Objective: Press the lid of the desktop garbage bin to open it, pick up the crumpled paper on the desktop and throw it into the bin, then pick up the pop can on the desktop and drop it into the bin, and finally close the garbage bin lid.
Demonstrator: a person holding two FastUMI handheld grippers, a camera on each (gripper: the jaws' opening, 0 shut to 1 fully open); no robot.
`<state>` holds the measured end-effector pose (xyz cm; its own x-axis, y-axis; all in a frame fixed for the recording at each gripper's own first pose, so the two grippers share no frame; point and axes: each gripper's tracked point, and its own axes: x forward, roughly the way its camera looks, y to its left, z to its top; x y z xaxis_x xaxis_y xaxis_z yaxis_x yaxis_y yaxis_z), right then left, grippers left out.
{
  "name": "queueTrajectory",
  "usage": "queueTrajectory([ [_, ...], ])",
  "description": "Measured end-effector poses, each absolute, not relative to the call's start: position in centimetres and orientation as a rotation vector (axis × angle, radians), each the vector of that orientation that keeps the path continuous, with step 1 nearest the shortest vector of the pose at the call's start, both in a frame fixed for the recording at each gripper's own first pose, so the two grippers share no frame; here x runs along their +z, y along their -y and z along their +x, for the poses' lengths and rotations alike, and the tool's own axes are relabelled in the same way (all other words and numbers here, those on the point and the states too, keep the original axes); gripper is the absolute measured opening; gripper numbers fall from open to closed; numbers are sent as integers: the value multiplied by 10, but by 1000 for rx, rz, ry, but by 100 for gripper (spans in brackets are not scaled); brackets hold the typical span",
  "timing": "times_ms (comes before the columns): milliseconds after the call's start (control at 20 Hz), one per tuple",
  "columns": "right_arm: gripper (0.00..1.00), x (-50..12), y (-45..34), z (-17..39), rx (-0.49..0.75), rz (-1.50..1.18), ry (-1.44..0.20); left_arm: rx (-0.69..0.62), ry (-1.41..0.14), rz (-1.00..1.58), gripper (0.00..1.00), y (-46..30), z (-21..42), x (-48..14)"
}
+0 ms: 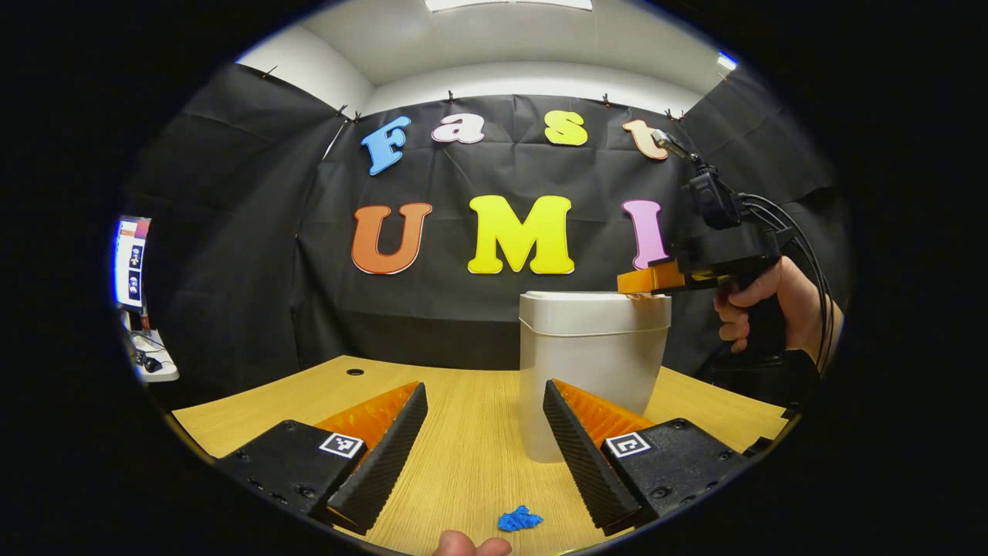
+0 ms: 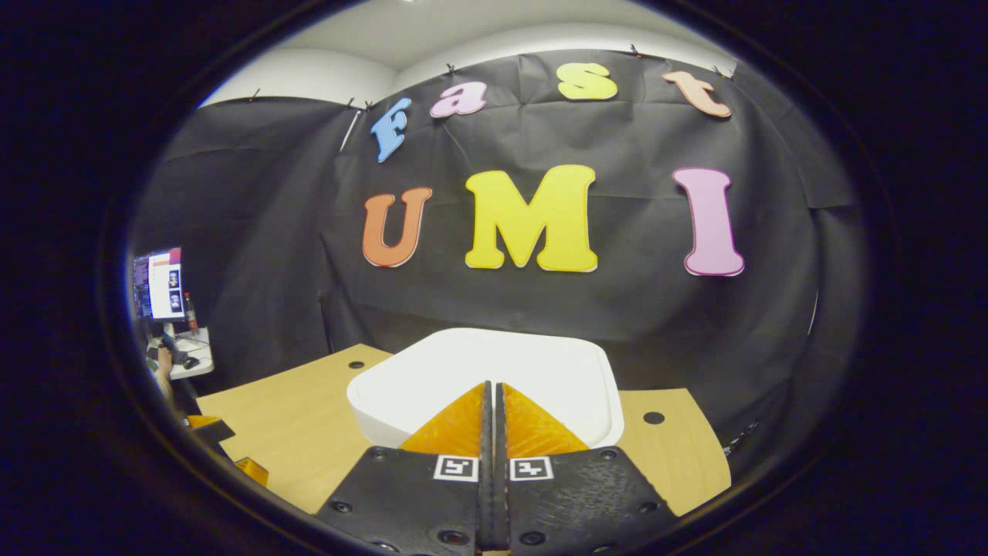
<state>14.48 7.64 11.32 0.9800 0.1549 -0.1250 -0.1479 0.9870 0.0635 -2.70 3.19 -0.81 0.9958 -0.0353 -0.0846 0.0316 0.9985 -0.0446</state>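
Note:
A white garbage bin [image 1: 590, 363] stands on the wooden desk [image 1: 463, 432], lid down. In the left gripper view my left gripper [image 1: 485, 401] is open, low over the desk, its fingers ahead of the bin's front. A blue crumpled paper [image 1: 519, 519] lies on the desk just below it. My right gripper [image 1: 629, 283], held by a hand [image 1: 760, 305], rests its fingertips on the lid's right rim. In the right gripper view the right gripper [image 2: 491, 386] is shut, fingers together with nothing between them, tips over the white lid [image 2: 494, 367].
A monitor [image 1: 131, 262] and a small side table stand off the desk's left end. The desk has round cable holes [image 2: 654, 418] near its back edge. A fingertip [image 1: 471, 547] shows at the bottom of the left gripper view.

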Motion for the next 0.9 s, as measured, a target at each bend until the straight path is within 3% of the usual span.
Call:
queueTrajectory([
  [50, 0, 118, -73, 142, 131, 52, -110, -33, -87, -36, 98, -32, -27, -9],
  [200, 68, 139, -80, 129, 154, 38, -1, -21, -79, -22, 98, -36, -28, -10],
  [250, 69, 145, -75, 122, 139, 22, 41, -15, -78, -16, 98, -36, -28, -10],
  [400, 94, 163, -70, 102, 115, -20, 152, -7, -85, -16, 98, -36, -26, -15],
  [900, 97, 114, -61, 34, 112, 28, 125, 19, -106, -34, 97, -42, -29, -25],
])
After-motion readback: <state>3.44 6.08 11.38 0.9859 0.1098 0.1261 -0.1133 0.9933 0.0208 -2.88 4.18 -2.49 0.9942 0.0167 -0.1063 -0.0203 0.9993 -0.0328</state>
